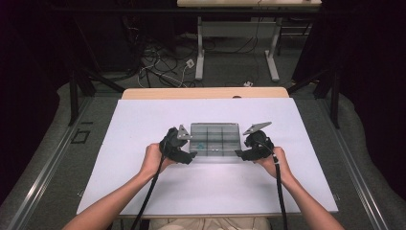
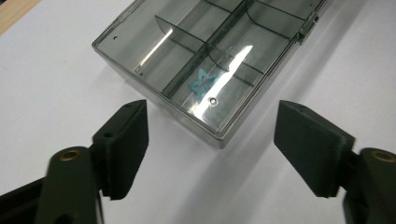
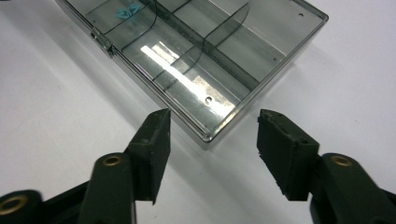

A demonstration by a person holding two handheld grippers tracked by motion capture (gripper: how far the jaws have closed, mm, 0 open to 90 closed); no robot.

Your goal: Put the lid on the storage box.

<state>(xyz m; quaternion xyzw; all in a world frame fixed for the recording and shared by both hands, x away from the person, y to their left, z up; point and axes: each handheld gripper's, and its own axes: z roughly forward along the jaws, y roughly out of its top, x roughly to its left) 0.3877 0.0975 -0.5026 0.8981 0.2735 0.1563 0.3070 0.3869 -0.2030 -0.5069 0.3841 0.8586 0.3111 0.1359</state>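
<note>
Black jaws of the left gripper stand spread, nothing between the pads, aimed at the near left corner of the clear compartment box; the pads sit just short of that corner, not touching it. Right gripper mirrors this at the near right corner of the box, jaws likewise apart and empty, the corner lying just ahead of the gap. From the high view the box rests flat on the white bench, roughly centred, lid closed, latch on its near edge between the two grippers; left gripper and right gripper flank it symmetrically, each borne by a hand coming from the near side. Inner dividers show through the lid; a small blue mark lies in the compartment nearest the left gripper, its nature unclear. Judgement: the paired, open stance at opposite near corners suggests readiness to take the box from both sides, keeping it level and steady.
</note>
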